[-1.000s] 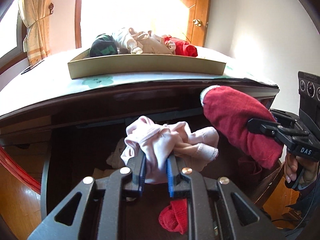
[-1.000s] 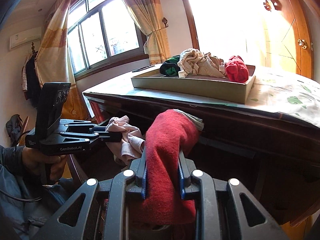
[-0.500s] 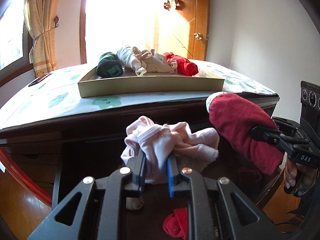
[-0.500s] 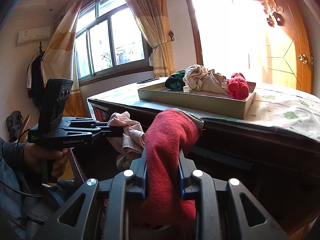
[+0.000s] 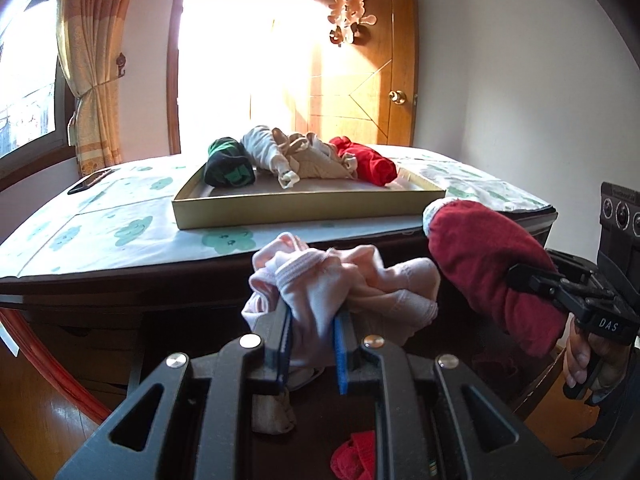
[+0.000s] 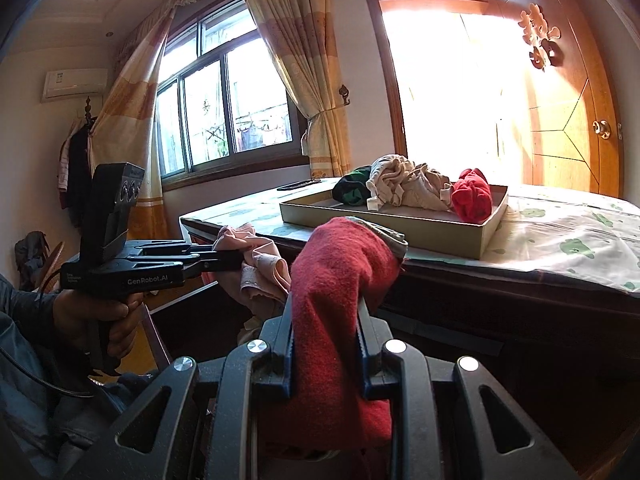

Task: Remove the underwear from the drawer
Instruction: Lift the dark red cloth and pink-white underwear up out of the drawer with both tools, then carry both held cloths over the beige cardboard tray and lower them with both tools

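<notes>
My left gripper (image 5: pixel 310 320) is shut on pale pink underwear (image 5: pixel 340 280), held in front of the dark wooden table's edge; it also shows in the right wrist view (image 6: pixel 260 268). My right gripper (image 6: pixel 325 312) is shut on dark red underwear (image 6: pixel 340 268), held to the right of the pink one; it shows in the left wrist view (image 5: pixel 488 264). Below, in the open drawer (image 5: pixel 400 400), lie a red garment (image 5: pixel 354 454) and a beige one (image 5: pixel 272 412).
A shallow tan tray (image 5: pixel 304 208) on the table's cloud-print cloth (image 5: pixel 120 228) holds green (image 5: pixel 230 162), beige (image 5: pixel 296 156) and red (image 5: pixel 370 162) garments. A phone (image 5: pixel 89 181) lies far left. A door and window stand behind.
Both grippers have risen with their garments, from drawer level to about table-top height. The tray now appears lower in view. Both grips are unchanged.
</notes>
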